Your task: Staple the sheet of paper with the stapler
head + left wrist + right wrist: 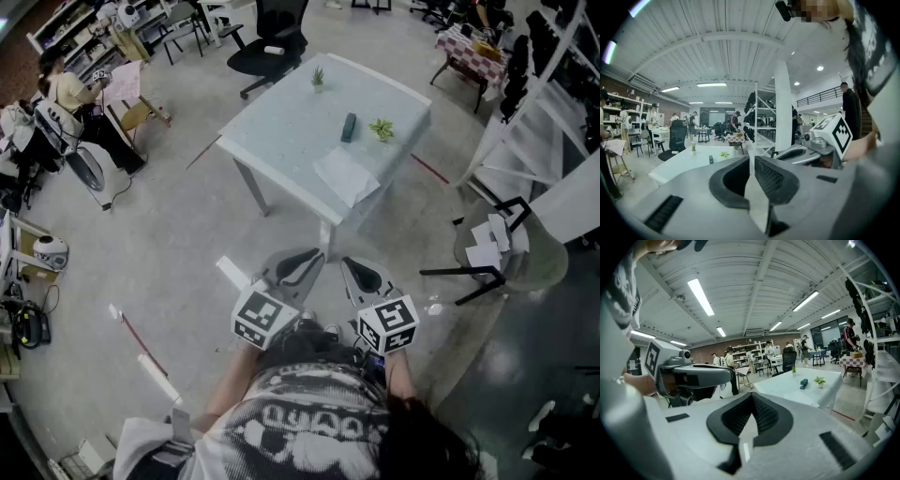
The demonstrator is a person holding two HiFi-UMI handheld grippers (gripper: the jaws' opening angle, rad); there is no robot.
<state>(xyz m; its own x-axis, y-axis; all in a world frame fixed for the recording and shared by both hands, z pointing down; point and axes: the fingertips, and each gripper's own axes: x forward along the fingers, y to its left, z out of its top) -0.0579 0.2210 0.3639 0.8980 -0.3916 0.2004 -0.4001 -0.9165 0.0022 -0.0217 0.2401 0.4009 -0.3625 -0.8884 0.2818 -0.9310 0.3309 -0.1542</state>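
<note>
Left cube (262, 317): boxy and white, with black square markers on its faces; it sits at the rear of the left gripper.
Table (281, 141): square, with a smooth pale top, a white rim and white legs; it stands on a grey concrete floor (169, 244), well ahead of both grippers.
Left gripper (302, 262): smooth grey plastic shell with dark pads, one of them finely ribbed. In the left gripper view the jaws stand a thin slit apart at the tips, released, with nothing between them.
Spiky plant (318, 77): a small green tuft in a tiny pot at the table's far edge.
Paper (347, 175): a thin white rectangular sheet lying flat at the table's near edge, skewed to the table's sides. Neither gripper touches it.
Stapler (349, 127): a dark, narrow bar lying flat on the tabletop just beyond the paper and apart from it. It is also well away from both grippers.
Right gripper (361, 272): same grey shell, with ribbed dark pads. In the right gripper view the tips meet in a point, clenched on nothing.
Leafy plant (382, 129): low, with pale green leaves, just right of the stapler.
Right cube (389, 323): a white box with black markers, like the left cube.
</note>
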